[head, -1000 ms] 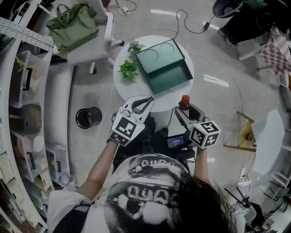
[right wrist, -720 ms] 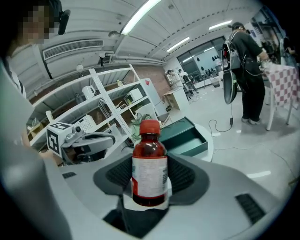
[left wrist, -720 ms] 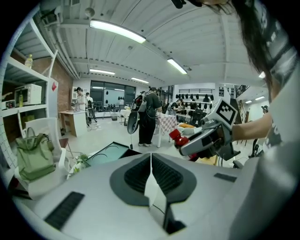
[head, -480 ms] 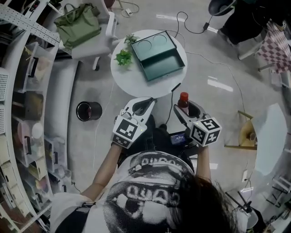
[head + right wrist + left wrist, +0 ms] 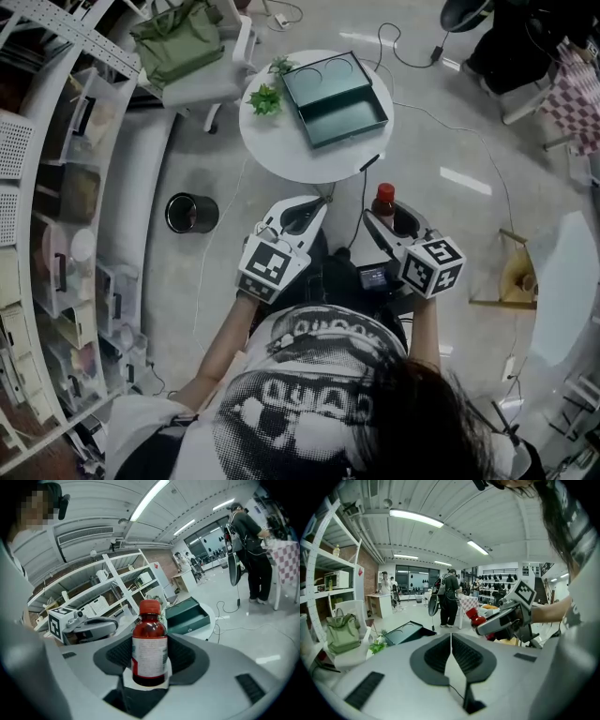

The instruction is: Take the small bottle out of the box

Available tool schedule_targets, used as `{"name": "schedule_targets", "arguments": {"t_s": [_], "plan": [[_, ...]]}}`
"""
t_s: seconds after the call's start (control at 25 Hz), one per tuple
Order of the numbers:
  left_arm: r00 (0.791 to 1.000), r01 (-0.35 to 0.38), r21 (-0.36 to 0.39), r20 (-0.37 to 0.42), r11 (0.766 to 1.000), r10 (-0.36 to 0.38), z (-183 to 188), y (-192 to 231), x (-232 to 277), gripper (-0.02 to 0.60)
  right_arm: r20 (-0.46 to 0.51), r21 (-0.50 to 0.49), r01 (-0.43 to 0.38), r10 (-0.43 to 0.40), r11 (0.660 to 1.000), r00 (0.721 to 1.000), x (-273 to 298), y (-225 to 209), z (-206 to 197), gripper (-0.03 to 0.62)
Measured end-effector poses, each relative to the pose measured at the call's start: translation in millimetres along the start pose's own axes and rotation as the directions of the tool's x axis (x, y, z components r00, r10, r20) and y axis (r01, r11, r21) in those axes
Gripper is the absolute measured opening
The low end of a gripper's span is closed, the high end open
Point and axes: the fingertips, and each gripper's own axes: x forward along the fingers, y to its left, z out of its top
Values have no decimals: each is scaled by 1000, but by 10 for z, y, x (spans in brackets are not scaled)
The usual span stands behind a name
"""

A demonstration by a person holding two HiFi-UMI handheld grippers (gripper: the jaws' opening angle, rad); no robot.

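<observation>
A small dark red bottle (image 5: 149, 648) with a red cap and a white label stands upright between the jaws of my right gripper (image 5: 150, 660), which is shut on it. From the head view the bottle (image 5: 383, 201) and right gripper (image 5: 392, 221) are held near my body, well away from the table. The open dark green box (image 5: 337, 97) lies on the round white table (image 5: 281, 150), its lid flat behind it, and it shows smaller as box (image 5: 188, 614) and box (image 5: 404, 632). My left gripper (image 5: 309, 209) is shut with nothing in it, jaws touching (image 5: 451, 641).
Two small green plants (image 5: 265, 98) sit on the table's left part. A chair with a green bag (image 5: 181, 39) stands beyond the table, a black bin (image 5: 191, 213) on the floor at left. Shelving (image 5: 56, 216) runs along the left. Cables (image 5: 366, 178) trail on the floor.
I have backed away from the table: the table and box now sit farther off and higher in the head view. Both grippers keep their pose, the bottle still held in the right one.
</observation>
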Motion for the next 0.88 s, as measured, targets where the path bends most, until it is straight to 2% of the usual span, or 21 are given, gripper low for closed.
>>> {"name": "schedule_targets", "arguments": {"t_s": [0.36, 0.88], "plan": [[1000, -8, 23, 1, 1000, 8, -10, -110, -71, 17, 29, 2, -40, 40, 999, 999, -43, 86, 28, 224], [1000, 9, 15, 10, 1000, -9, -30, -215, -120, 16, 41, 11, -26, 25, 1000, 999, -124, 95, 19, 224]]}}
